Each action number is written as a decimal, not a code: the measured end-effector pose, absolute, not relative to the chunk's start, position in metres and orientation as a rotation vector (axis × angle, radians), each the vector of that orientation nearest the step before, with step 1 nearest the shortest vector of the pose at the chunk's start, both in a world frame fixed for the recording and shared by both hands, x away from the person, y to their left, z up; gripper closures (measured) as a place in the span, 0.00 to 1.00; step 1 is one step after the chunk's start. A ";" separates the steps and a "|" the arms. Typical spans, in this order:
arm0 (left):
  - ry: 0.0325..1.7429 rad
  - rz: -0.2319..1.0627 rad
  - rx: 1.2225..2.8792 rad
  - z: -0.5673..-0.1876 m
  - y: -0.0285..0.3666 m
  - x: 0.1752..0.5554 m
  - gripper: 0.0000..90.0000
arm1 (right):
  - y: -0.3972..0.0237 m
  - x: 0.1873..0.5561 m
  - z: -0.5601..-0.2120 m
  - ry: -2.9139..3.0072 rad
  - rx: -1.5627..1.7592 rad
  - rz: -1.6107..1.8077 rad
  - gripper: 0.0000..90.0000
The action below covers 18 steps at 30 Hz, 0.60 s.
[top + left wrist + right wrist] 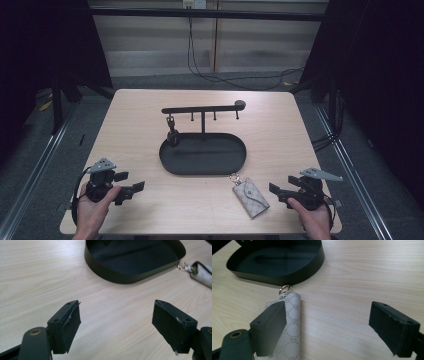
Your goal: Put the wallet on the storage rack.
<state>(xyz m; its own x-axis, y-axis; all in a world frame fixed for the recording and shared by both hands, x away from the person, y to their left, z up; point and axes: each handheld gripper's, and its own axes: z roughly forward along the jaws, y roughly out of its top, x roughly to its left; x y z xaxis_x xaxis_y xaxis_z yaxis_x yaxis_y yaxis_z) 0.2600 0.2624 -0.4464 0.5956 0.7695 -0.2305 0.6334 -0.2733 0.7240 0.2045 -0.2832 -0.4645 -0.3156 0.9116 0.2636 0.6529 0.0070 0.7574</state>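
Observation:
A grey patterned key pouch [250,197] with a metal ring [234,176] lies on the wooden table [140,115], just in front of a black oval tray [172,165]. From the tray rises a black hook rack [202,108], and a small dark item [172,134] hangs from its left hook. My right gripper [281,185] stands open just right of the pouch. In the right gripper view the pouch [293,317] lies partly behind the left jaw of the right gripper [328,307], with bare table in the gap. My left gripper [131,181] stands open at the table's front left, and the left gripper [116,307] has nothing between its jaws.
The tray's rim [120,277] is ahead of the left gripper, with the pouch [203,275] and its ring [182,265] at the far right. The tray's wall [294,277] stands just beyond the pouch's ring [284,288]. Cables run across the floor behind the table.

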 end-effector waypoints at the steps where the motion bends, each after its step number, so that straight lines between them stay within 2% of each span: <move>1: 1.104 0.228 2.001 -0.447 0.262 0.257 0.25 | -0.283 0.204 -0.465 1.987 1.619 1.209 0.16; 10: 1.053 0.159 1.979 -0.461 0.264 0.233 0.25 | -0.269 0.213 -0.457 2.045 1.631 1.182 0.23; 18: 1.009 0.143 2.023 -0.464 0.258 0.232 0.25 | -0.245 0.224 -0.453 2.205 1.599 1.137 0.29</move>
